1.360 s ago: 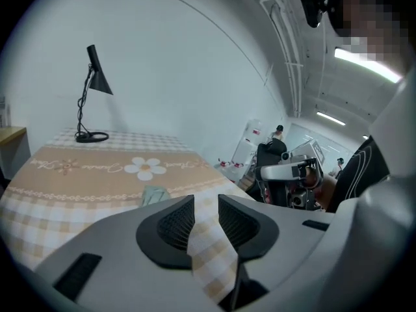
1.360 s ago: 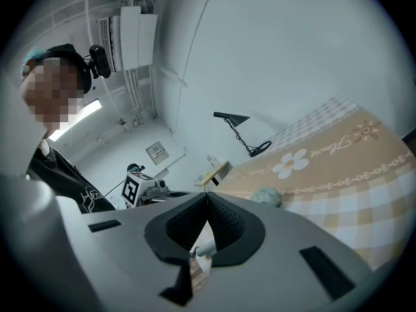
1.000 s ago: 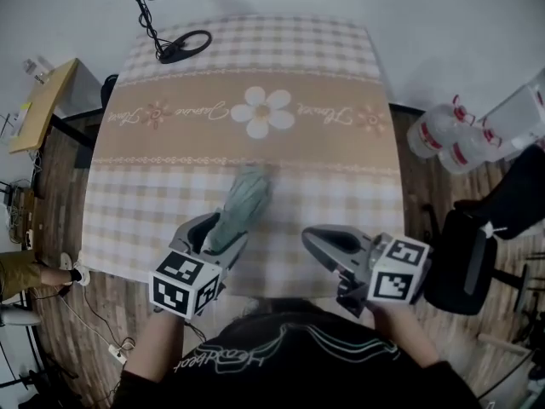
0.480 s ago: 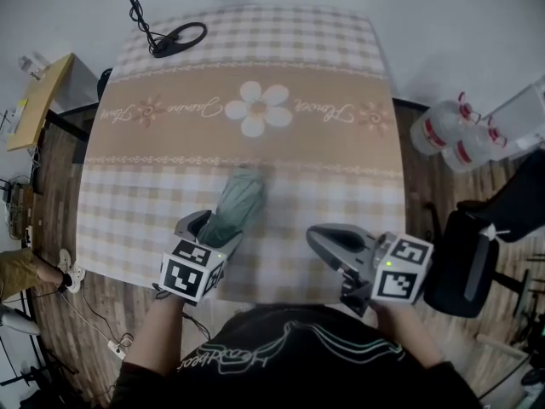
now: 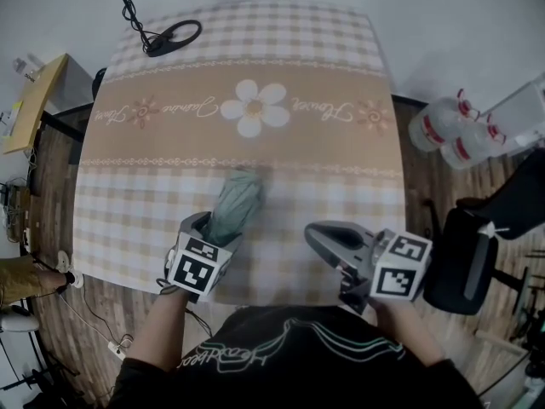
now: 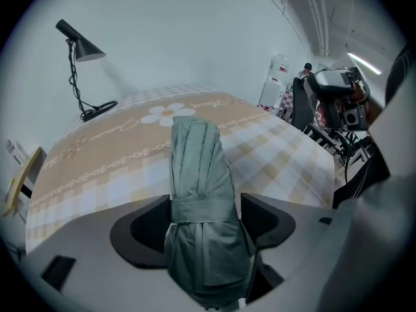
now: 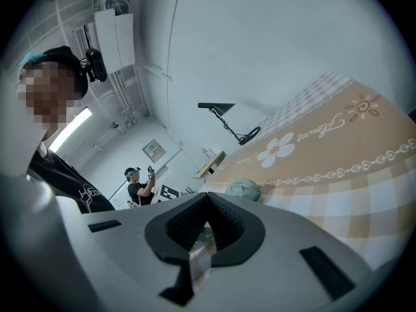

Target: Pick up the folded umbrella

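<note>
The folded grey-green umbrella (image 5: 234, 207) lies on the checked tablecloth (image 5: 281, 156) near its front edge, tip pointing away from me. My left gripper (image 5: 213, 228) points steeply down over its near end. In the left gripper view the umbrella (image 6: 195, 174) runs between the two jaws at its strap. The jaws are opening and stand wide, the pads (image 6: 151, 226) beside the fabric without pressing on it. My right gripper (image 5: 319, 235) hovers to the right, apart from the umbrella, jaws shut with nothing in them (image 7: 208, 197). The umbrella's end (image 7: 244, 189) shows beyond it.
A black desk lamp (image 5: 162, 32) stands at the table's far left corner. Clear water bottles (image 5: 443, 135) and a black chair (image 5: 460, 262) are on the floor to the right. A wooden side desk (image 5: 34, 100) is at the left. Another person (image 7: 138, 186) stands far off.
My left gripper has sunk toward the table's front edge and tipped further down, and its jaws have spread wider around the umbrella. The right gripper has hardly moved.
</note>
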`<action>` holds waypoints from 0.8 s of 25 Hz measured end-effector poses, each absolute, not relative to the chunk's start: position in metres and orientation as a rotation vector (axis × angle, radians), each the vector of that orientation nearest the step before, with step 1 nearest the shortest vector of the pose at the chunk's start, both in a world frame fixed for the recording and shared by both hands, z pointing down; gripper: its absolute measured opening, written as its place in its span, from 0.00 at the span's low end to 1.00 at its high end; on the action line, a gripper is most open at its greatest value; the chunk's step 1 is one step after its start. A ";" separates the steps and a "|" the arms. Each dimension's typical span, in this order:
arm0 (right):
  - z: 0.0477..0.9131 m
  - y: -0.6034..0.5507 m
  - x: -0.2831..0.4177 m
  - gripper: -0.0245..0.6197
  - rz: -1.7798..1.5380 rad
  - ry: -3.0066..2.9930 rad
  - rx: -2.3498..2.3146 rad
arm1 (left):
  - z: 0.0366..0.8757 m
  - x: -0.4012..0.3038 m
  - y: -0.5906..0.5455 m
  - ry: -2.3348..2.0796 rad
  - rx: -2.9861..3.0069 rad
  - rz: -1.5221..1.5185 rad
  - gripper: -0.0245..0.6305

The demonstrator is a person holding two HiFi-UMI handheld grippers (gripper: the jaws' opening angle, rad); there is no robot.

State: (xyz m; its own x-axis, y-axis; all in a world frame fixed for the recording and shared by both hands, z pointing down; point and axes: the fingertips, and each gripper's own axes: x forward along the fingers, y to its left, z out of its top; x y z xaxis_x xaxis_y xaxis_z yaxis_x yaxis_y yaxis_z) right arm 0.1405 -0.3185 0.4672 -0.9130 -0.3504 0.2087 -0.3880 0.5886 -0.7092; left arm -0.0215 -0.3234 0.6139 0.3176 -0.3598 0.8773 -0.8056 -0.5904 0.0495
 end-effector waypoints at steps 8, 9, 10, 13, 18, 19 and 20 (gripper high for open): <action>0.472 -0.323 0.147 0.06 1.272 -2.742 0.674 | 0.632 -0.019 -0.326 -0.988 2.079 1.286 0.53; 0.473 -0.324 0.148 0.06 1.275 -2.741 0.679 | 0.634 -0.019 -0.327 -0.992 2.077 1.290 0.53; 0.474 -0.324 0.150 0.06 1.278 -2.739 0.683 | 0.635 -0.019 -0.328 -0.996 2.070 1.289 0.53; 0.475 -0.324 0.152 0.06 1.288 -2.737 0.684 | 0.637 -0.019 -0.327 -1.003 2.044 1.258 0.53; 0.475 -0.323 0.153 0.06 1.286 -2.741 0.675 | 0.640 -0.021 -0.328 -1.015 2.016 1.229 0.50; 0.475 -0.323 0.153 0.06 1.288 -2.740 0.672 | 0.640 -0.021 -0.329 -1.018 2.013 1.232 0.49; 0.476 -0.323 0.153 0.06 1.290 -2.739 0.667 | 0.640 -0.021 -0.329 -1.020 2.011 1.232 0.49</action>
